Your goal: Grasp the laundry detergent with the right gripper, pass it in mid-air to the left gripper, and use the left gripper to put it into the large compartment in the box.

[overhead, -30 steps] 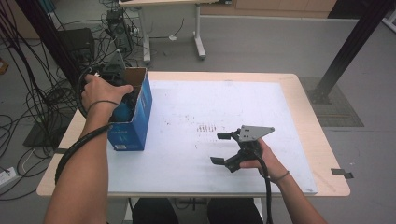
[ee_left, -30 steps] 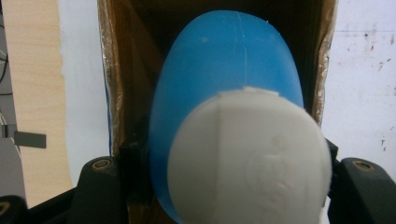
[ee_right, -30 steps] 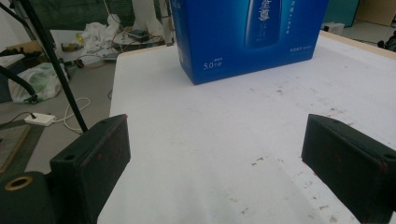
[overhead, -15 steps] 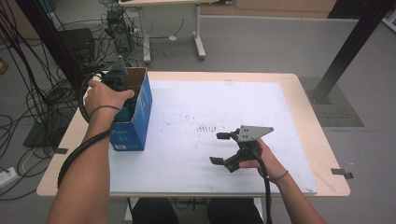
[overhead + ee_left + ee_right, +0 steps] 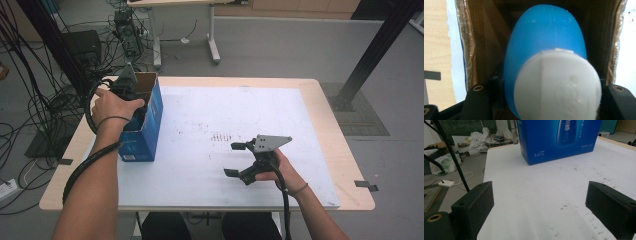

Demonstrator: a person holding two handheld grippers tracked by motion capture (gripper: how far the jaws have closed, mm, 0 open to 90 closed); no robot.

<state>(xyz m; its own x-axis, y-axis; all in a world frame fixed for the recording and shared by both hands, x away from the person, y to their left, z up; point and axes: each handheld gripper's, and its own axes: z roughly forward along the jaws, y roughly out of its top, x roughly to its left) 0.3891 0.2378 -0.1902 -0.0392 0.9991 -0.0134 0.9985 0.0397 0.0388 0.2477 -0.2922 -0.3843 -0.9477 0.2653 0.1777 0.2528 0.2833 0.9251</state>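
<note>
While my left claw point(image 5: 126, 89), clenched on the blue bottle point(image 5: 544, 50), has shifted further over the open blue box point(image 5: 145, 131), my right claw point(image 5: 240, 160) rests released, so packing looks close.

A lab or workshop space: grey floor strewn with tangled black cables point(image 5: 45, 107), black metal frame posts point(image 5: 372, 52), electronic equipment point(image 5: 127, 35), and a wooden worktable point(image 5: 345, 165) with a white mat point(image 5: 240, 112).

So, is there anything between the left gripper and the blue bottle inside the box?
No, nothing visible. The left gripper is already shut on the blue bottle, near its white cap, inside the open blue box. Only the cardboard walls stand close on both sides.
</note>
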